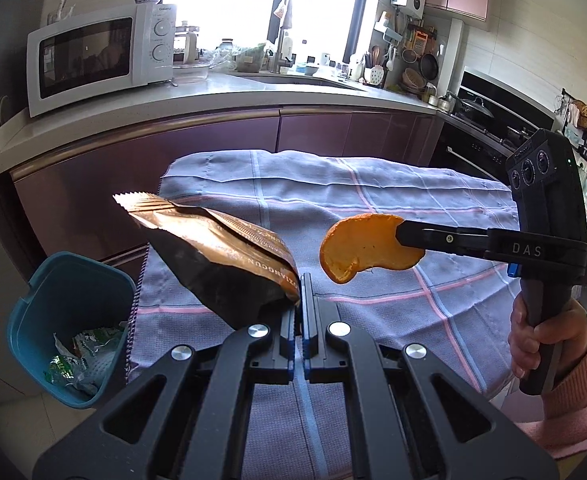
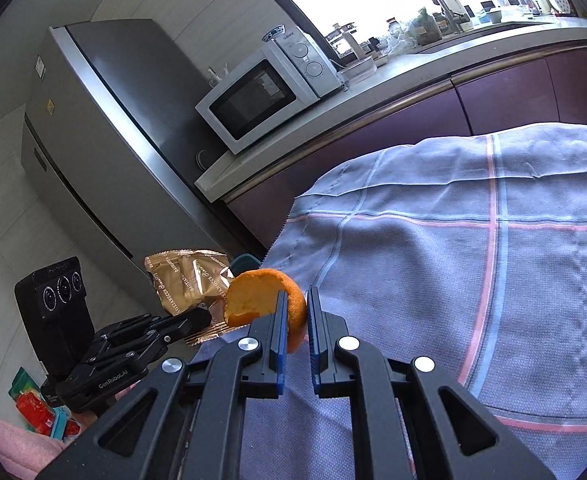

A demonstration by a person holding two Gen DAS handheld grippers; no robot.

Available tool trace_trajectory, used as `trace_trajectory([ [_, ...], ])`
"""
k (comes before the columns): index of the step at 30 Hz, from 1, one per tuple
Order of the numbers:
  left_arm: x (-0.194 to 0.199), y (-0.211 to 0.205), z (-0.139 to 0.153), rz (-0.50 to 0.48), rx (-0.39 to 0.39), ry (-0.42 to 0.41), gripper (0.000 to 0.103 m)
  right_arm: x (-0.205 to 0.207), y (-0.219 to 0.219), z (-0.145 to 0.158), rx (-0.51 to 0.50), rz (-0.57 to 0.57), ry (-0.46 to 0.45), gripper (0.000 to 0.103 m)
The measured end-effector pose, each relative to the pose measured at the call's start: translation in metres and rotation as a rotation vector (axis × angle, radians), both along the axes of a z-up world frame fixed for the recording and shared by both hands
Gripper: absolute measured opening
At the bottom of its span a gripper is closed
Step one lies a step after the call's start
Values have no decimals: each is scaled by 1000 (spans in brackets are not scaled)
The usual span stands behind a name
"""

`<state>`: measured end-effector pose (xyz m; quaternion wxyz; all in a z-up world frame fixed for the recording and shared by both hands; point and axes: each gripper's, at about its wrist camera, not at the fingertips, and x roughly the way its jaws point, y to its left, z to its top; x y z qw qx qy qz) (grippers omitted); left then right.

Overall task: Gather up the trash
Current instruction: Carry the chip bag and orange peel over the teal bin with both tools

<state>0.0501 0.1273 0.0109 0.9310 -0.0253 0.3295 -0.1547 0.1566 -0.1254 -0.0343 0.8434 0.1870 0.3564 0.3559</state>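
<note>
Kitchen counters with purple cabinet fronts run behind a table draped in a blue-grey checked cloth (image 1: 373, 208), with a white microwave (image 1: 93, 56) on the far counter. Only the left wrist view shows the teal trash bin (image 1: 33, 320) standing off the table's left edge, crumpled wrappers lying in it, and the hand (image 1: 549, 336) in a pink sleeve gripping the right tool's handle. Only the right wrist view shows the tall grey fridge (image 2: 105, 152) left of the microwave and some red and teal packets (image 2: 39, 412) low at the near left.

The left gripper (image 1: 302, 280) is clenched on the corner of a gold-and-black snack wrapper (image 1: 213, 256), which hangs in the air above the cloth's left edge, just right of the bin. The right gripper (image 2: 295, 300) is pinched on a curved piece of orange peel (image 1: 361, 246), also lifted clear of the cloth, beside the wrapper and apart from it. In the right wrist view the peel partly hides the wrapper and the bin's rim behind it.
</note>
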Motion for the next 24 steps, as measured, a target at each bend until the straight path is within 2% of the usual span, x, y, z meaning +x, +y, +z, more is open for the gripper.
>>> trace_trajectory([
  [24,-12,69,2,151,-2,-3,3,24,76,0,-4,119,10,8],
])
